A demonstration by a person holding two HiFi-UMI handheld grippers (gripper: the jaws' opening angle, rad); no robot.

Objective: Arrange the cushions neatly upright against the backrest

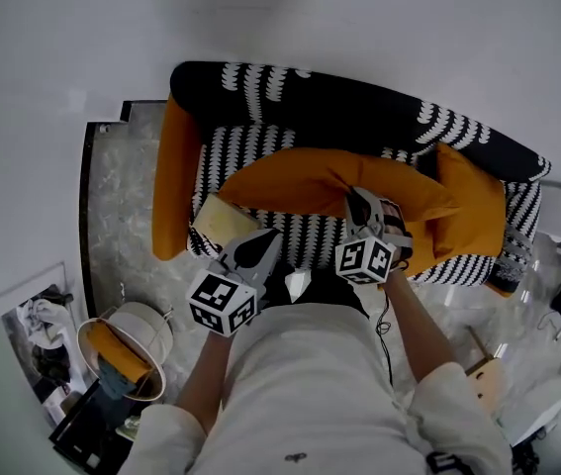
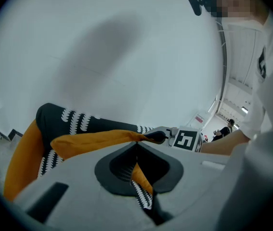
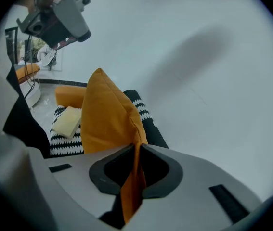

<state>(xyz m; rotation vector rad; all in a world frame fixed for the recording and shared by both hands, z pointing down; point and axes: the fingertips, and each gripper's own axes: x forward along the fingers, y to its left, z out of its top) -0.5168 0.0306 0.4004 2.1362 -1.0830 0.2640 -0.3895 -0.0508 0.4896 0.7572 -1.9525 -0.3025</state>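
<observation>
A black-and-white patterned sofa point(image 1: 339, 107) stands against the white wall. A large orange cushion point(image 1: 310, 181) hangs lifted over the seat, held at both ends. My left gripper point(image 1: 268, 241) is shut on its near-left edge, where orange and patterned fabric show between the jaws point(image 2: 136, 150). My right gripper point(image 1: 362, 202) is shut on its right corner, with the orange fabric pinched in the jaws point(image 3: 137, 150). The cushion point(image 3: 107, 114) stands on edge in the right gripper view. A second orange cushion point(image 1: 473, 211) leans at the sofa's right end. A small pale yellow cushion point(image 1: 219, 221) lies flat on the seat at the left.
An orange armrest point(image 1: 173, 176) closes the sofa's left end. A white basket point(image 1: 127, 349) holding orange cloth sits on the marble floor point(image 1: 122, 196) at the lower left. Furniture and clutter point(image 1: 527, 394) crowd the lower right. A person's torso fills the bottom middle.
</observation>
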